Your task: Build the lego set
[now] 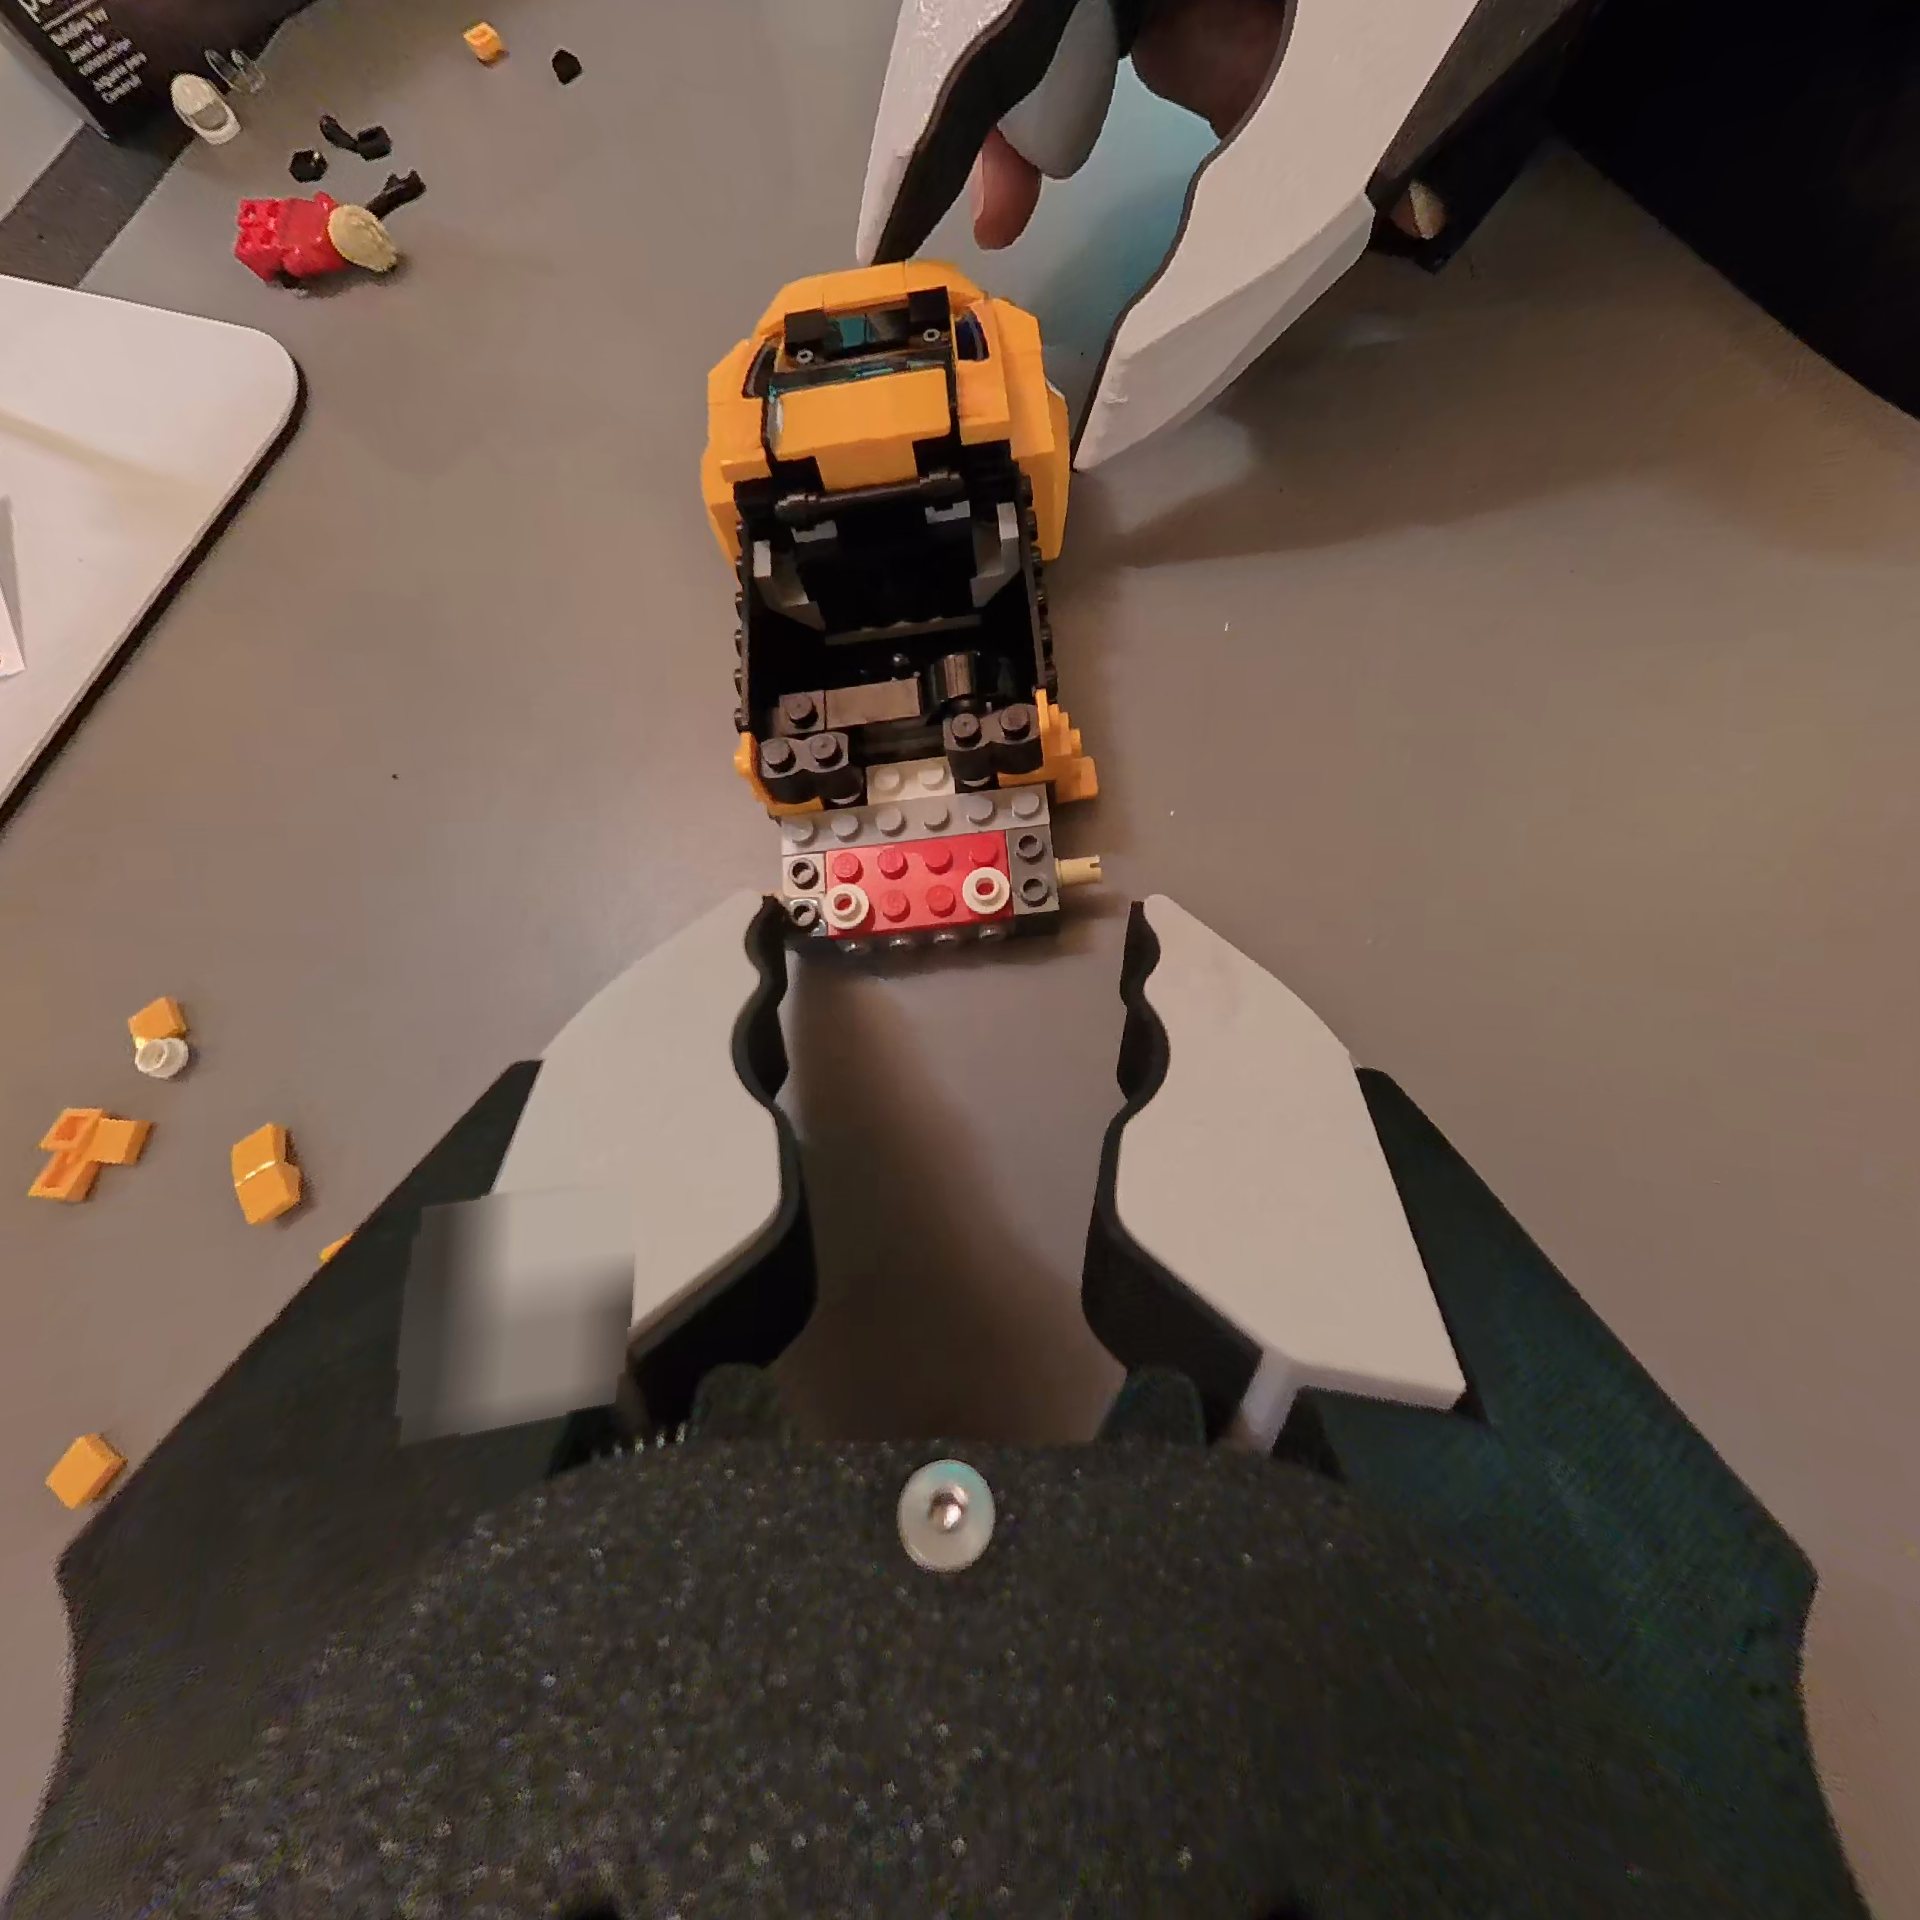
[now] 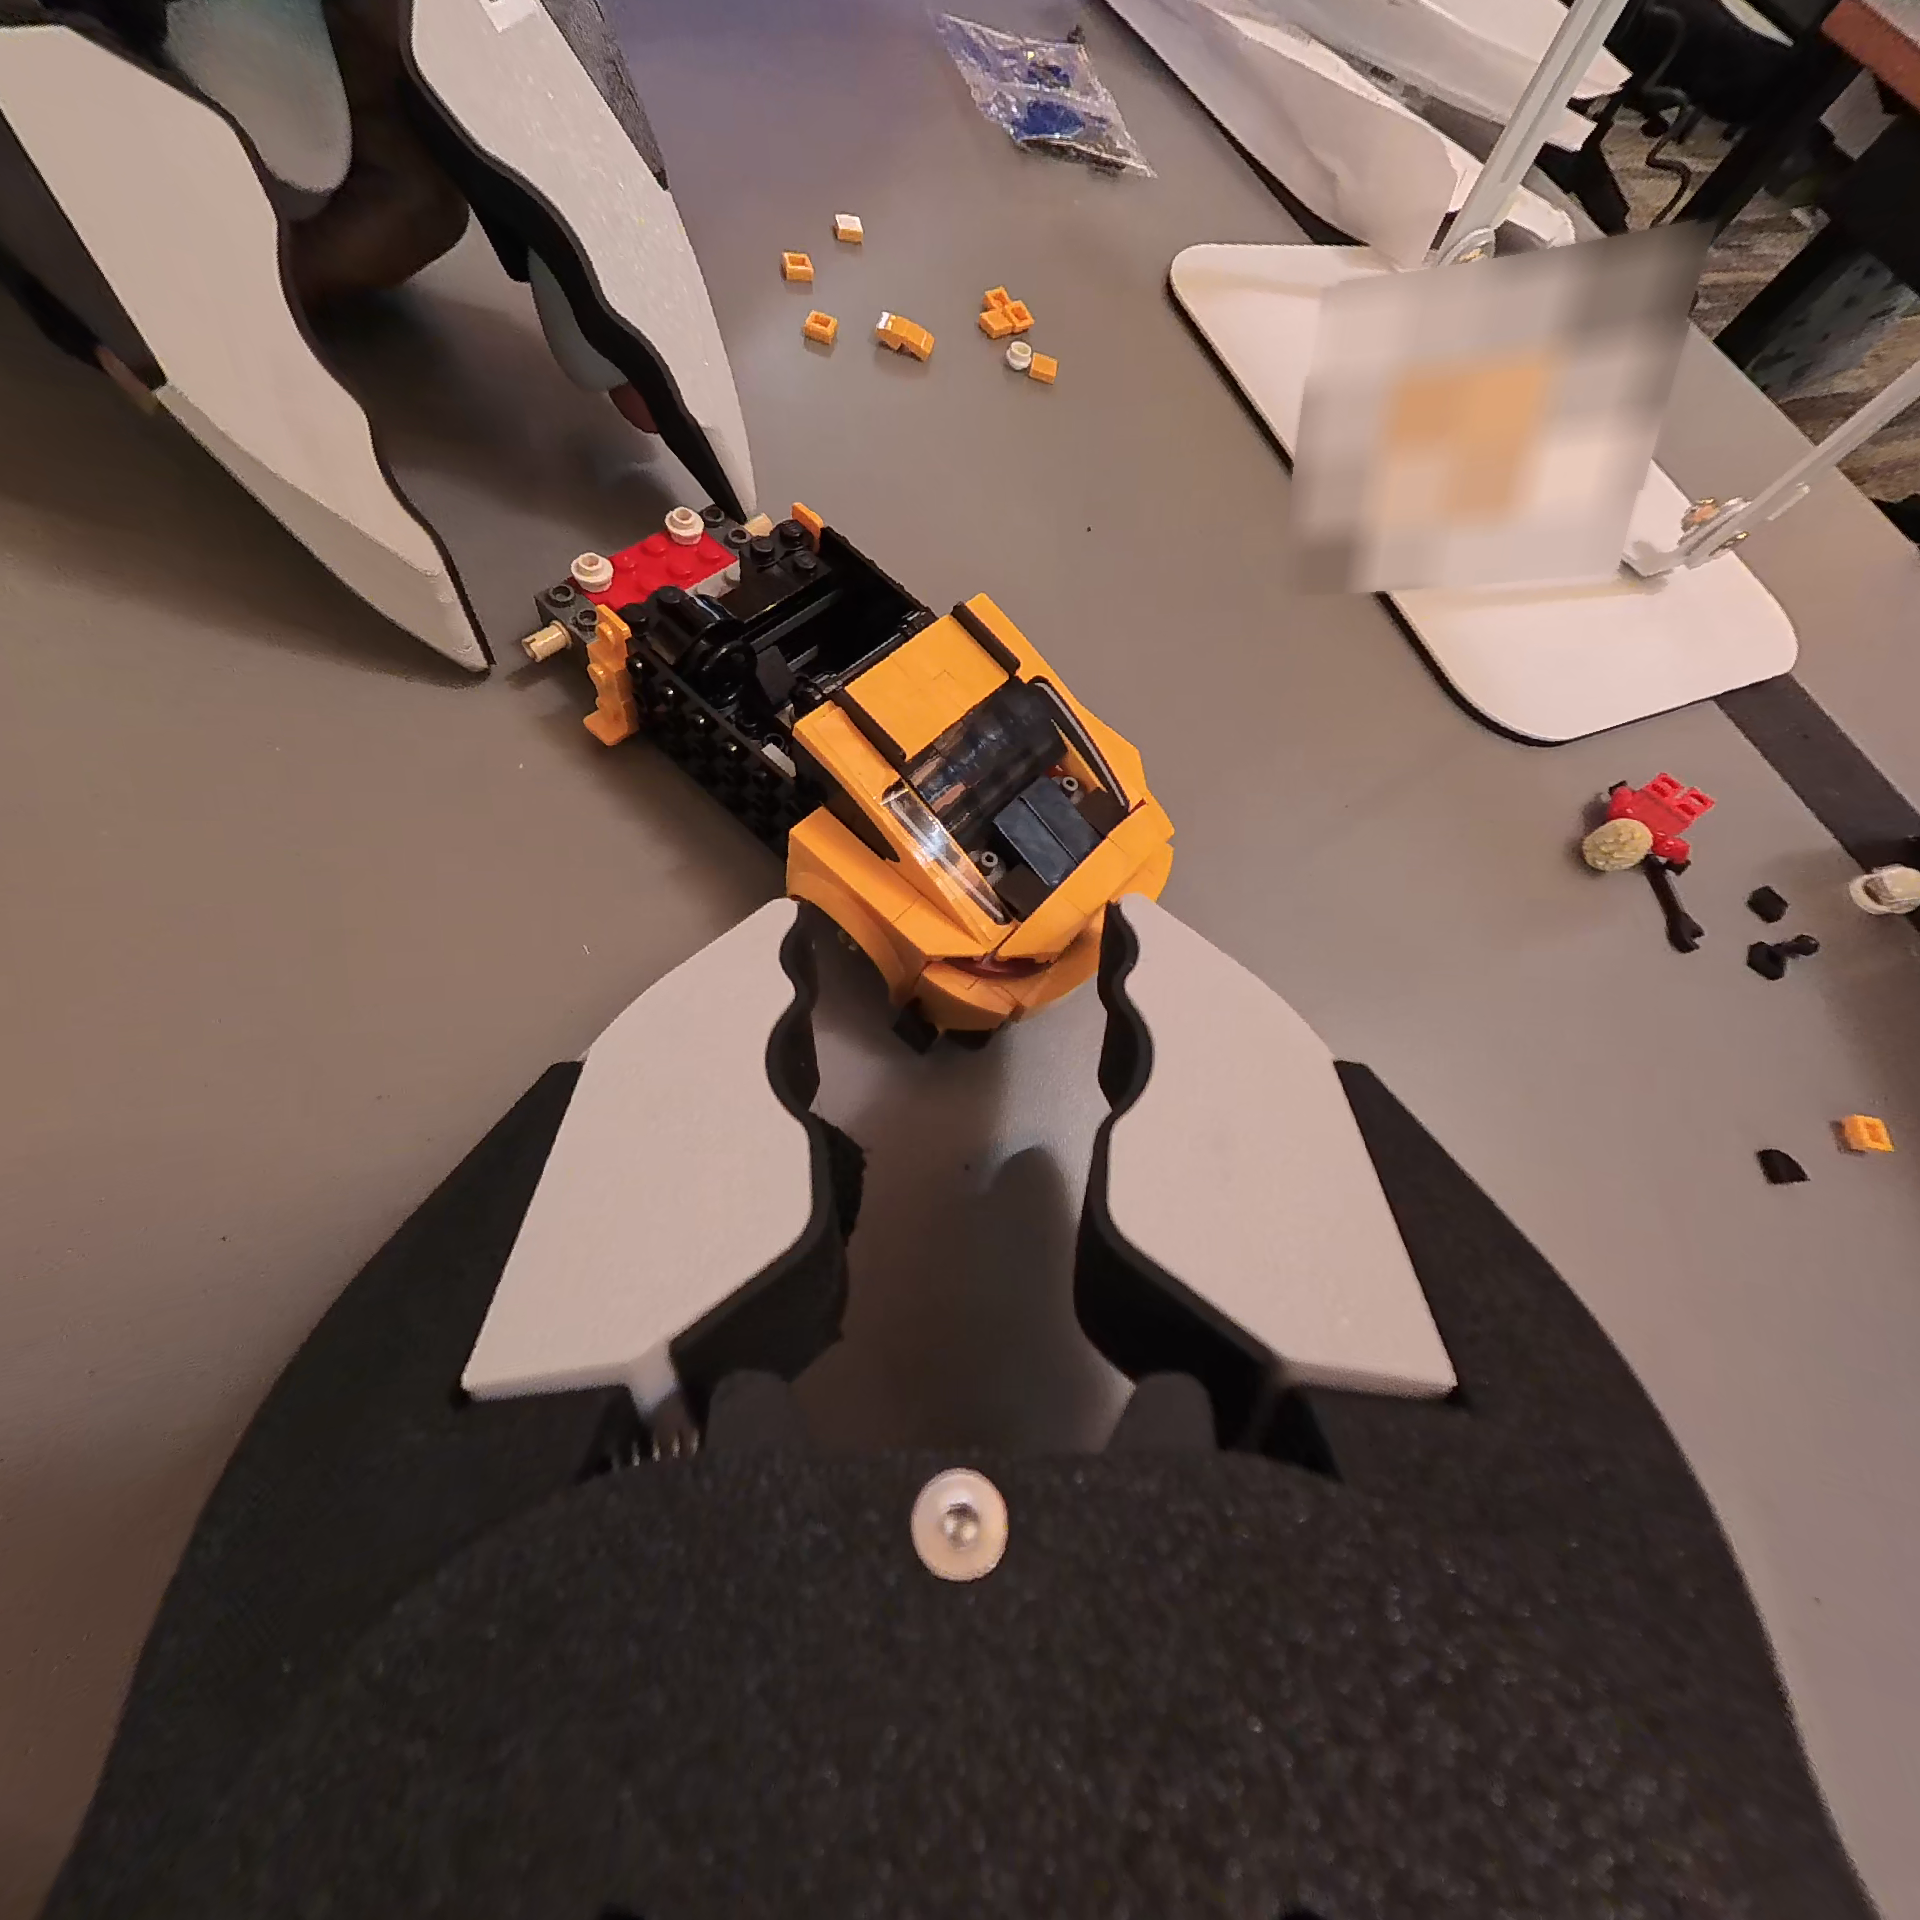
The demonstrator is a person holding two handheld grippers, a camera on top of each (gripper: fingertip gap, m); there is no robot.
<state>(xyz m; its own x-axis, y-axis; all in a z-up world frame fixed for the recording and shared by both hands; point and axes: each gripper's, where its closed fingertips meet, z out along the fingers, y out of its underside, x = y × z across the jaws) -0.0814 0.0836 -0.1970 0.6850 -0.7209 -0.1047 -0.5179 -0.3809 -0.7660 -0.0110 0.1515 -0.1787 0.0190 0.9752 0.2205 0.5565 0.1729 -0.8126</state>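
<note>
**Brick car between both tongs, neither clamped**

I see the partly built orange brick car (image 2: 935, 790) lying on the grey table (image 1: 1455, 727). My left gripper (image 1: 951, 914) stands open at its bare red-and-grey rear; one fingertip (image 1: 764, 920) is at the corner, the other apart from it. My right gripper (image 2: 951, 925) straddles the orange nose, jaws open, with a gap on the left side. Loose orange pieces (image 2: 904, 332) lie well apart.
</note>
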